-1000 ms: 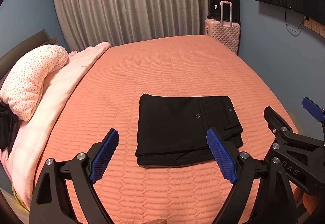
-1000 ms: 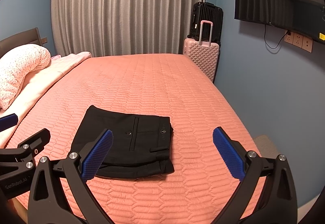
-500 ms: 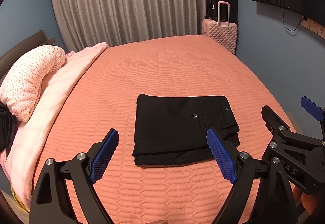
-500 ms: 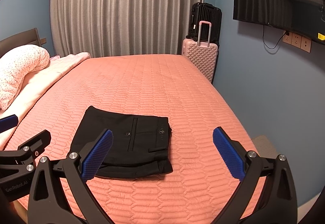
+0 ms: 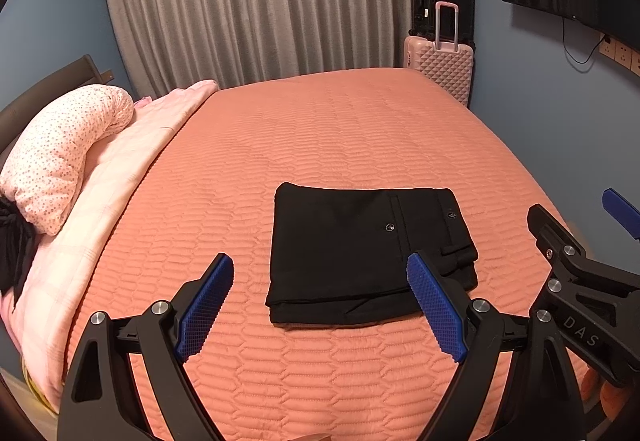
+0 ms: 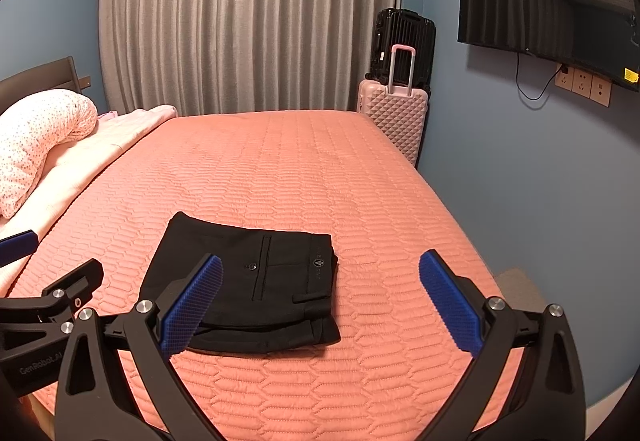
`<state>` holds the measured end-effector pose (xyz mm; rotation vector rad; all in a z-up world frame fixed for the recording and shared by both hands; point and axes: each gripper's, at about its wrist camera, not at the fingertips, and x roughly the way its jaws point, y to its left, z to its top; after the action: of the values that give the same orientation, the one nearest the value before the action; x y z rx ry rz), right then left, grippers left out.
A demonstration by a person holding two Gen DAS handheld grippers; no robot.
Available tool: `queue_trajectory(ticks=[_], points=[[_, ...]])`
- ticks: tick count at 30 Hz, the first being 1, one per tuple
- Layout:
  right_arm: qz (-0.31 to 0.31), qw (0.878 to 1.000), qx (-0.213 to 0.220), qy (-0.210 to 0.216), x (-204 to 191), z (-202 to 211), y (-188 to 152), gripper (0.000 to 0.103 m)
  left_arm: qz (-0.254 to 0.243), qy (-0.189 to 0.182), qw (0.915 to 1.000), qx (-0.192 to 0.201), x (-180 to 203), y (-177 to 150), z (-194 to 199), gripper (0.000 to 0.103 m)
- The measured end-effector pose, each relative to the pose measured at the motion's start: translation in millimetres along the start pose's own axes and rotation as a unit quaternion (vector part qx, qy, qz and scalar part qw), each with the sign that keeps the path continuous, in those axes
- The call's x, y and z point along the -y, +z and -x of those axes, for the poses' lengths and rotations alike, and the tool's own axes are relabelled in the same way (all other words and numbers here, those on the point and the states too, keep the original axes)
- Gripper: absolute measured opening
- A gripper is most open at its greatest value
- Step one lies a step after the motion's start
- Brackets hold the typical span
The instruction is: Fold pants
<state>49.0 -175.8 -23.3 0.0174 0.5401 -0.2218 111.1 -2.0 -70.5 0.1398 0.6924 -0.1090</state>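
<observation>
We see open bedspread point(image 5: 340, 129) all around the folded pants point(image 5: 352, 253); only the pillow point(image 5: 60, 149) at the left and suitcases point(image 6: 396, 113) beyond the far corner crowd its edges.

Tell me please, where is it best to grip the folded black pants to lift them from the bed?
Probably the thick near edge of the black pants, approached low from the front: the layers stack there and face both open grippers, so fingers could pinch all folds together.
</observation>
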Motion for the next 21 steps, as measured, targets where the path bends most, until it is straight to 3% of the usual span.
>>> queue_trajectory(ticks=[21], points=[[-0.010,1.000,-0.003,-0.016,-5.3,7.0,0.1,0.098,0.005,0.012,0.9999,-0.001,-4.2,0.3,-1.5,0.087]])
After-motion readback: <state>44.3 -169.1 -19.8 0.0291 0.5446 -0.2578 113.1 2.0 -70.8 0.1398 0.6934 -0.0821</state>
